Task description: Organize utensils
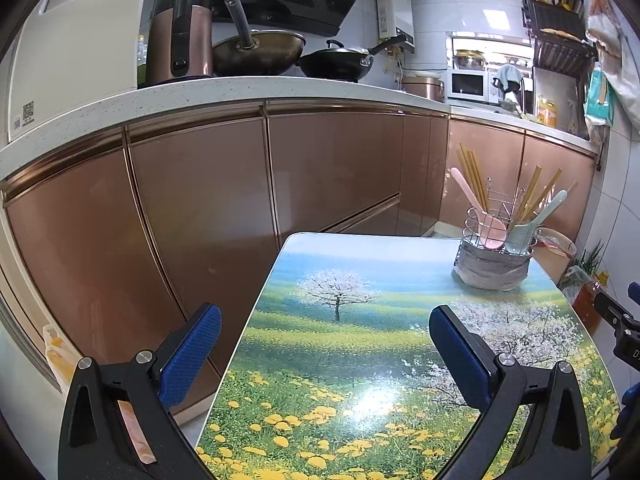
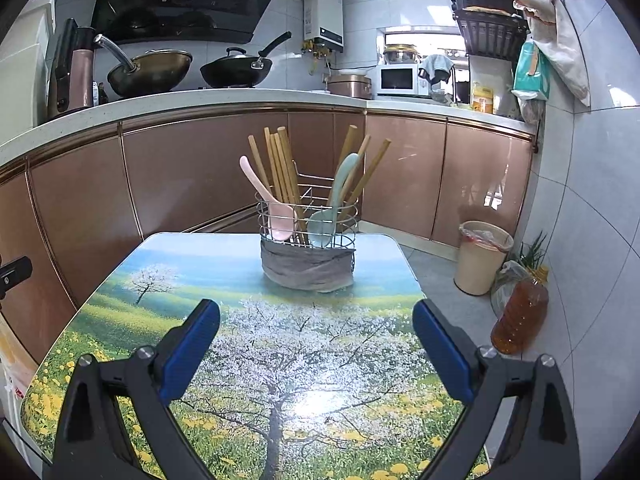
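A wire utensil holder [image 2: 308, 236] with a grey cloth around its base stands at the far end of the small table [image 2: 224, 280]. Its left side holds a pink spoon [image 2: 276, 216] and several wooden chopsticks [image 2: 280, 168]. Its right side holds a light blue spoon [image 2: 326, 220] and more chopsticks. The holder also shows in the left wrist view [image 1: 494, 248], at the table's far right. My left gripper [image 1: 324, 320] is open and empty above the table's left part. My right gripper [image 2: 316, 316] is open and empty, short of the holder.
The table [image 1: 360, 264] has a glossy flower-meadow print. Copper cabinet fronts [image 1: 200, 200] stand behind and to the left. On the floor to the right are a beige bin [image 2: 482, 258] and an oil bottle [image 2: 520, 312]. Woks [image 2: 236, 68] sit on the counter.
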